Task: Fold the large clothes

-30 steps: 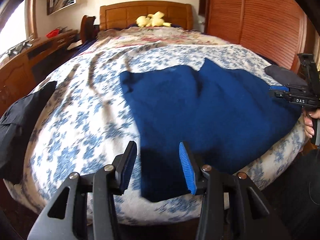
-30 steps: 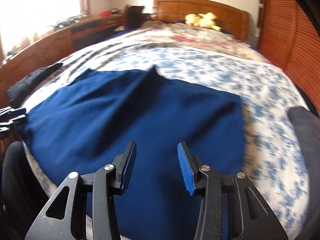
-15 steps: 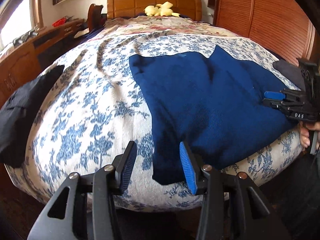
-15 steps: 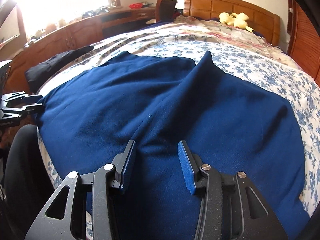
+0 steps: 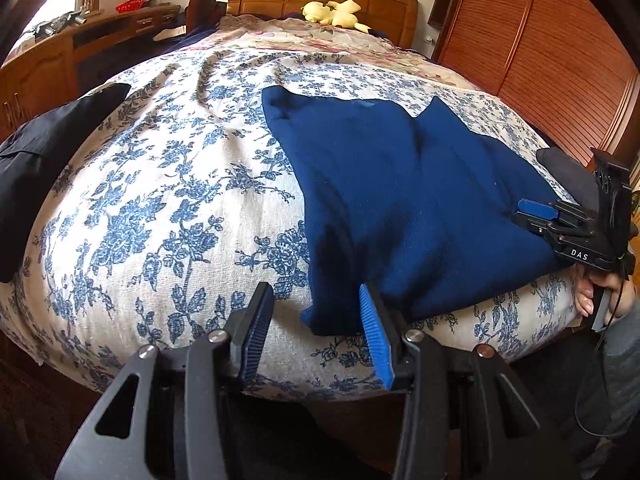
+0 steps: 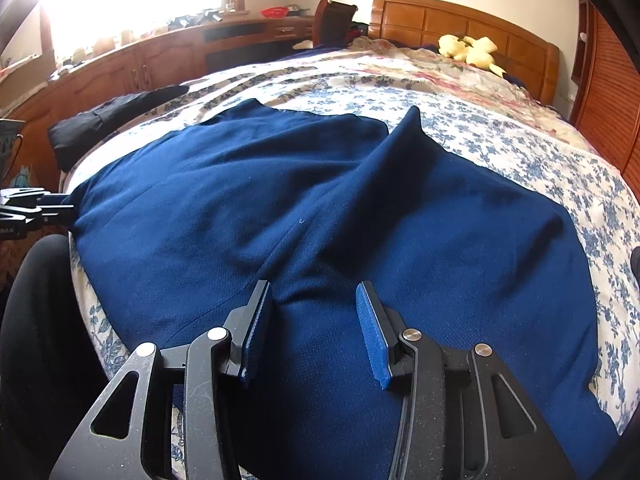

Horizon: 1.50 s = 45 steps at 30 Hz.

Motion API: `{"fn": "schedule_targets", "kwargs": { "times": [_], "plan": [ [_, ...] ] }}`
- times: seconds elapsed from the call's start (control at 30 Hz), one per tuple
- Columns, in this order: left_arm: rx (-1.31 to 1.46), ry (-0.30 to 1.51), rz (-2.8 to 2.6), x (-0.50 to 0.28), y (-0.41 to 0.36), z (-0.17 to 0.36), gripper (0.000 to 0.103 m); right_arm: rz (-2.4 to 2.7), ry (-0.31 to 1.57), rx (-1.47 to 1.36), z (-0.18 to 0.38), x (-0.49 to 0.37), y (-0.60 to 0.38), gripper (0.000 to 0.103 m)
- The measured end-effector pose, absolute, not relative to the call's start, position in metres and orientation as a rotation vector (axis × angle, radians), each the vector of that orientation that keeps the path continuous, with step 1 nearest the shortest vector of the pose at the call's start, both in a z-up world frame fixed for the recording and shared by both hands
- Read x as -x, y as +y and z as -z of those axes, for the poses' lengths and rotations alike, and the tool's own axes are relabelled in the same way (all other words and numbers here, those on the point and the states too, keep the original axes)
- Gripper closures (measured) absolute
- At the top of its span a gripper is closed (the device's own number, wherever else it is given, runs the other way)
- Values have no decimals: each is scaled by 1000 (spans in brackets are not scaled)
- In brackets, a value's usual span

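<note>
Barely begun: the blue garment (image 6: 360, 216) lies spread on the bed (image 5: 168, 216), one ridge rumpled, no fold made yet. My left fingers (image 5: 316, 328) stand spread over its near corner, my right fingers (image 6: 316, 328) spread above the cloth, pinching nothing. "DAS" marks the right tool.

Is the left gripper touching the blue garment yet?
Cannot tell. In the left wrist view the left gripper frames the blue garment corner with open jaws, and its right fingertip overlaps the cloth edge; no contact or gap shows plainly.
</note>
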<state>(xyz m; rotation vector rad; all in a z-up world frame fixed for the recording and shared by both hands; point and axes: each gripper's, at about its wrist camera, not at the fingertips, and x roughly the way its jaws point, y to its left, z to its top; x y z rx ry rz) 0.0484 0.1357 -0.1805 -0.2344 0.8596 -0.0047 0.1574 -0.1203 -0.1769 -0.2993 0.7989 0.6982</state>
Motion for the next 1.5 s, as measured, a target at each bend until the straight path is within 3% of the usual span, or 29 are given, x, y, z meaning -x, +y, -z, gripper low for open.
{"fn": "schedule_targets", "kwargs": {
  "times": [0.33,0.37,0.47,0.73,1.03,1.3,1.5],
  "plan": [
    [285,858,29,-49,131,184,61,-699,793,301,178,-159,-119,59],
    [308,846,43,-49,132,183,73,-699,794,302,179,-160,-119,59],
    [320,806,48,-51,131,173,88,-697,796,315,177,-161,-118,59],
    [150,636,138,-82,81,91,100,-689,815,255,158,-165,-151,60],
    [196,584,419,-169,-23,47,102,-501,786,217,119,-154,-254,60],
    [141,675,645,-202,-151,62,102,-395,781,168,96,-143,-323,60],
    [150,749,617,-205,-162,77,99,-388,769,159,91,-129,-341,60]
  ]
}}
